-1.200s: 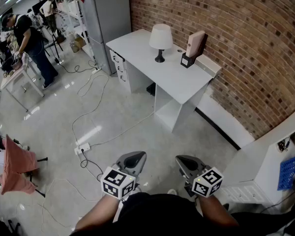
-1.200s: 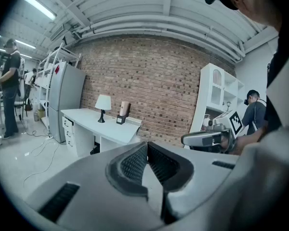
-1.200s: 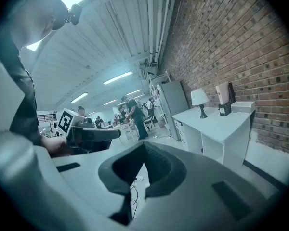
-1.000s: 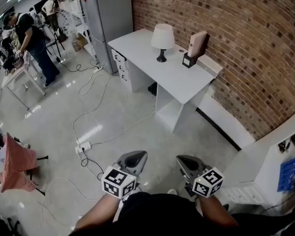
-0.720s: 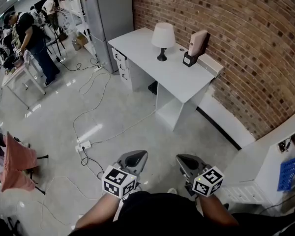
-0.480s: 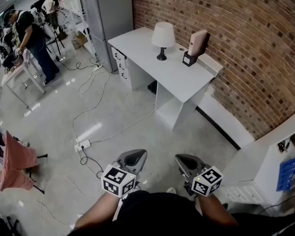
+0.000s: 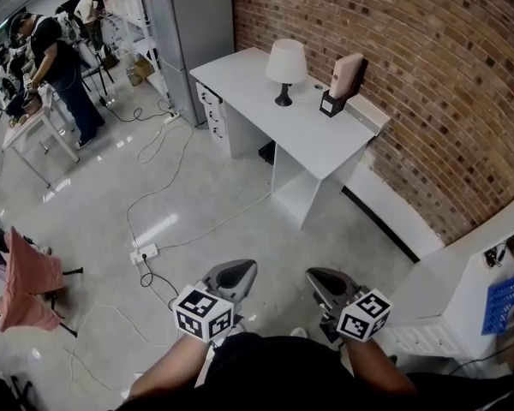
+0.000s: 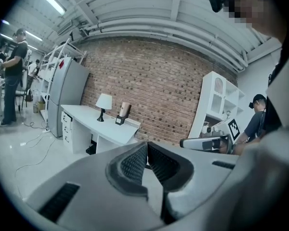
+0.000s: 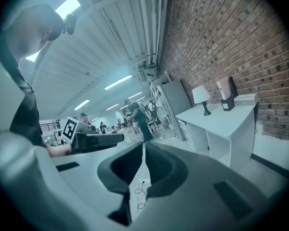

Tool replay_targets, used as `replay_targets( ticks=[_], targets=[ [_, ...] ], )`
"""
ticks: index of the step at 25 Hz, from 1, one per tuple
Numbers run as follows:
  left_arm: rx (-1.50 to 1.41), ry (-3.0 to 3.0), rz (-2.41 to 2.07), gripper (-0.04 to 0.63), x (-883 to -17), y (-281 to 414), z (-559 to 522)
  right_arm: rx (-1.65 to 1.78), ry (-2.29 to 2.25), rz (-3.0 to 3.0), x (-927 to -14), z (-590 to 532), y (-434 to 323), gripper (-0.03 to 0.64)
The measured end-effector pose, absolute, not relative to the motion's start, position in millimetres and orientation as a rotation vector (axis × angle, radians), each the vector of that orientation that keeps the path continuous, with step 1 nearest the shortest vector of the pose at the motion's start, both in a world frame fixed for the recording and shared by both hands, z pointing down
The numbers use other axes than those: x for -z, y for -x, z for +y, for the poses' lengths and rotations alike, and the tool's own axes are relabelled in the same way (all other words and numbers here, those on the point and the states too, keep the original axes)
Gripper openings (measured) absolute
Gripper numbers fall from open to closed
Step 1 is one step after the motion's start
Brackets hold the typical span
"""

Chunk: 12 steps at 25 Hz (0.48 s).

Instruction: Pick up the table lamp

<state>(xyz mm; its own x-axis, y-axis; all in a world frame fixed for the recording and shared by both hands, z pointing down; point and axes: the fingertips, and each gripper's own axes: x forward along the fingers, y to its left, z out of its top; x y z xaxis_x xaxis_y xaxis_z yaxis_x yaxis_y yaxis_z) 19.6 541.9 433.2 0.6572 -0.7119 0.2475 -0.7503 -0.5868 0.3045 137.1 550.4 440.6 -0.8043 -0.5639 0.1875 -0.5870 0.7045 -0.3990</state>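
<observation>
The table lamp [image 7: 285,65], with a white shade on a black stem, stands on a white desk [image 7: 265,110] against the brick wall, far across the floor from both grippers. It also shows small in the left gripper view [image 8: 104,101] and the right gripper view [image 9: 201,95]. My left gripper [image 7: 240,269] is held low in front of the person's body, shut and empty [image 8: 147,144]. My right gripper [image 7: 319,276] is beside it, its pads together but for a hairline slit that has just appeared, with nothing between them [image 9: 144,146].
A beige box on a black stand [image 7: 343,77] sits beside the lamp. A grey fridge [image 7: 193,24] stands at the desk's far end. Cables and a power strip [image 7: 143,258] cross the floor. People work at far left [image 7: 56,67]. A white cabinet [image 7: 471,272] is at right.
The head view has drifted slightly, so the desk and lamp sit a little further right. Both grippers have rolled slightly but stay in the same place.
</observation>
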Motion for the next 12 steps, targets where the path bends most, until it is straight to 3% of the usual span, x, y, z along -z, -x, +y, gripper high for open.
replay_targets(
  ticks=[4, 7, 9, 12],
  targets=[
    [-0.055, -2.502, -1.127, 0.006, -424.3, -18.5, 542.3, -0.73, -0.96, -2.9, -433.2, 549.3, -136.5, 0.058],
    [-0.019, -2.513, -1.117, 0.014, -419.6, -18.8, 544.4, -0.794, -0.937, -2.952, -426.5, 550.7, -136.2, 0.143],
    [0.042, -2.494, -1.073, 0.104, -416.0, -19.5, 546.0, -0.881, -0.932, -2.991, -422.3, 550.1, -137.5, 0.181],
    [0.142, -2.443, -1.024, 0.159, -410.8, -16.8, 545.4, -1.036, -0.925, -3.04, -416.9, 547.5, -141.0, 0.229]
  ],
)
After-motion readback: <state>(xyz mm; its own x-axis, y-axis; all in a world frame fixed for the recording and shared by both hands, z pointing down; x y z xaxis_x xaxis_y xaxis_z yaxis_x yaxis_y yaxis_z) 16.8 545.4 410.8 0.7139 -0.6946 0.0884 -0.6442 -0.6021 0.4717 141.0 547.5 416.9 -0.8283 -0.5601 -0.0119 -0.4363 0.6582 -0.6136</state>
